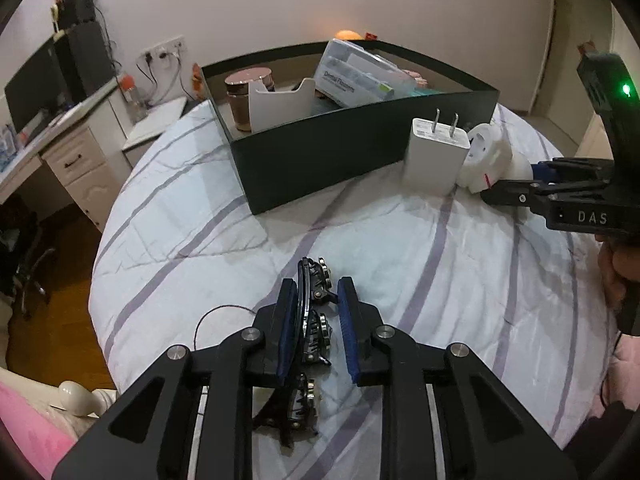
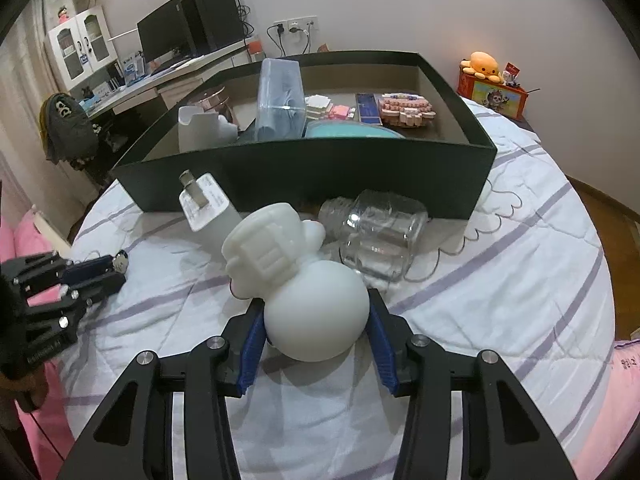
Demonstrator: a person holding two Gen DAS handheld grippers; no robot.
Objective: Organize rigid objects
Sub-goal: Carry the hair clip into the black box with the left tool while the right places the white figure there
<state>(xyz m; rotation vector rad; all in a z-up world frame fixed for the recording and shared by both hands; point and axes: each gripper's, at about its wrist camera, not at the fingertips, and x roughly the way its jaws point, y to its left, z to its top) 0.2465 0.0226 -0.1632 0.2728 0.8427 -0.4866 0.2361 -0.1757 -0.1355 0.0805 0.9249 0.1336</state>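
A black hair clip (image 1: 314,312) with metal studs lies on the striped bed cover, between the pads of my left gripper (image 1: 318,292). The left pad touches it; the right pad stands a little apart. My right gripper (image 2: 316,312) is shut on the round base of a white figurine (image 2: 296,276), which also shows in the left wrist view (image 1: 490,158). A white charger plug (image 1: 436,156) stands next to the figurine, against the dark green box (image 1: 320,160). A clear glass jar (image 2: 380,232) lies on its side by the box.
The box (image 2: 360,168) holds a copper-lidded jar (image 1: 248,96), a white holder (image 1: 280,104), a floss pack (image 1: 352,76), a teal lid (image 2: 348,132) and small blocks (image 2: 404,110). A desk with a monitor (image 1: 36,84) stands left. The bed edge drops to wooden floor.
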